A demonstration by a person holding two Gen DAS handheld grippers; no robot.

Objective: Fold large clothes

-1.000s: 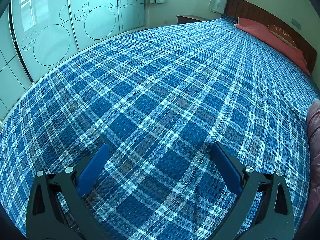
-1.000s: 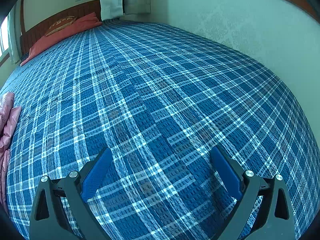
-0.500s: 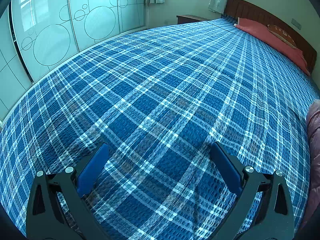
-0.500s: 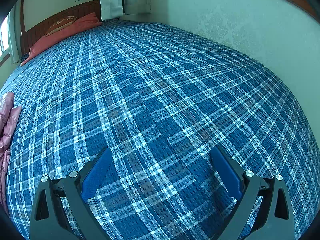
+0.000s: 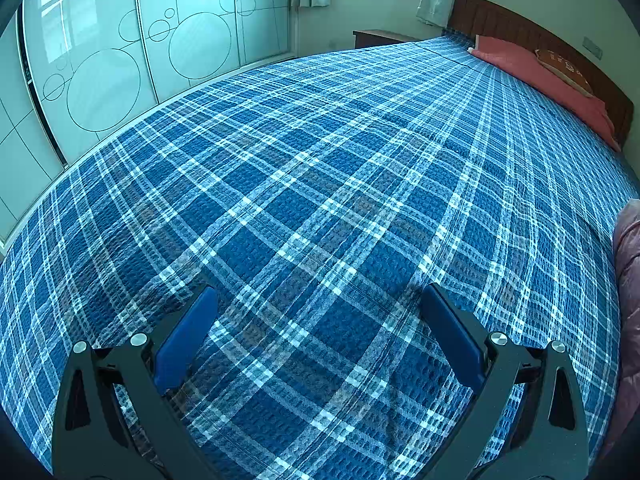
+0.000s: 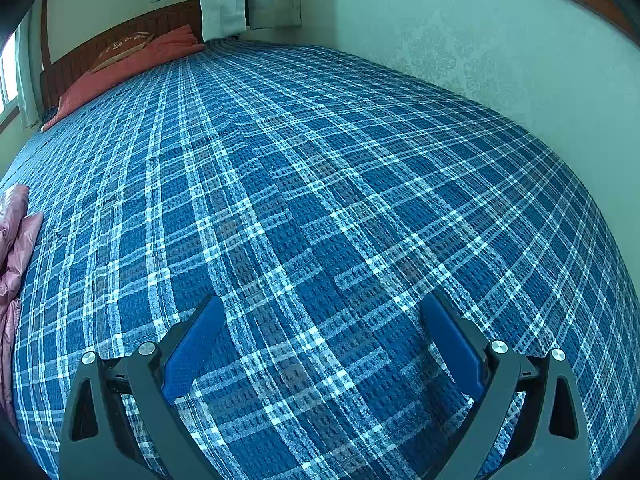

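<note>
A shiny pink padded garment [image 5: 628,280] lies on the blue plaid bedspread [image 5: 320,184], cut off by the right edge of the left wrist view. The same pink garment [image 6: 12,252] shows at the left edge of the right wrist view. My left gripper [image 5: 318,300] hangs low over the bedspread [image 6: 320,200], open, with only plaid fabric between its blue pads. My right gripper [image 6: 320,306] is also open and holds nothing. The garment sits between the two grippers, well off to the side of each.
A red pillow [image 5: 544,76] with a brown cushion [image 5: 564,66] lies against the wooden headboard [image 5: 532,36]. Sliding wardrobe doors [image 5: 120,60] run along the bed's left side, and a patterned wall [image 6: 480,52] borders the right. A nightstand [image 5: 380,36] stands under the window.
</note>
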